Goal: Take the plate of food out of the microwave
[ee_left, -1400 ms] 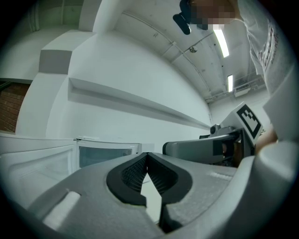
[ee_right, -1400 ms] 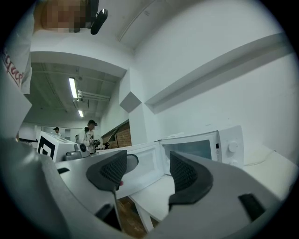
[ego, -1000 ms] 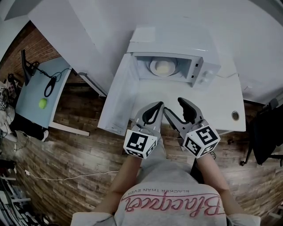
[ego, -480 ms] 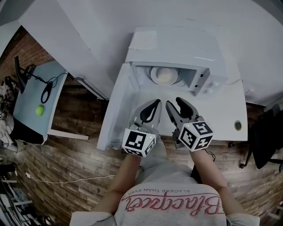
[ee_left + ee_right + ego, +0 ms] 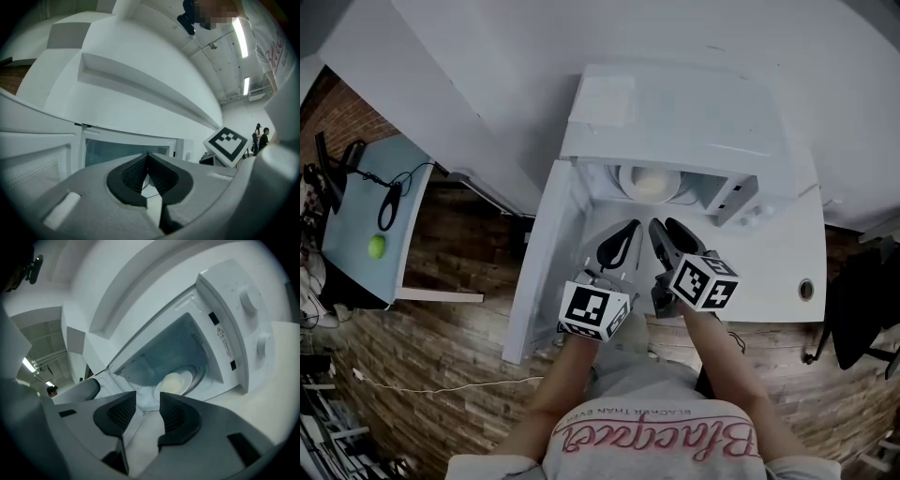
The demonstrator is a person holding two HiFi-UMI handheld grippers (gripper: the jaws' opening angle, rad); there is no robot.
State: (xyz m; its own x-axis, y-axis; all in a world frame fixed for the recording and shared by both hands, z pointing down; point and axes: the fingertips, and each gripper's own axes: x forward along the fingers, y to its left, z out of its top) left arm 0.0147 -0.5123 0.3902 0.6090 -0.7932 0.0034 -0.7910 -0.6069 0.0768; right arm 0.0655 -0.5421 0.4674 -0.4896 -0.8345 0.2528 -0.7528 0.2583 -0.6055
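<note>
The left gripper (image 5: 625,234) and right gripper (image 5: 664,230) hang side by side at the mouth of the microwave (image 5: 675,112). Its door (image 5: 546,253) is swung wide to the left, so the way in looks free. The left jaws meet at their tips on nothing. The right jaws stand partly apart and are closing, also with nothing between them. The plate (image 5: 194,378) of pale food (image 5: 172,383) sits deeper inside, straight beyond both pairs of jaws and untouched by them.
</note>
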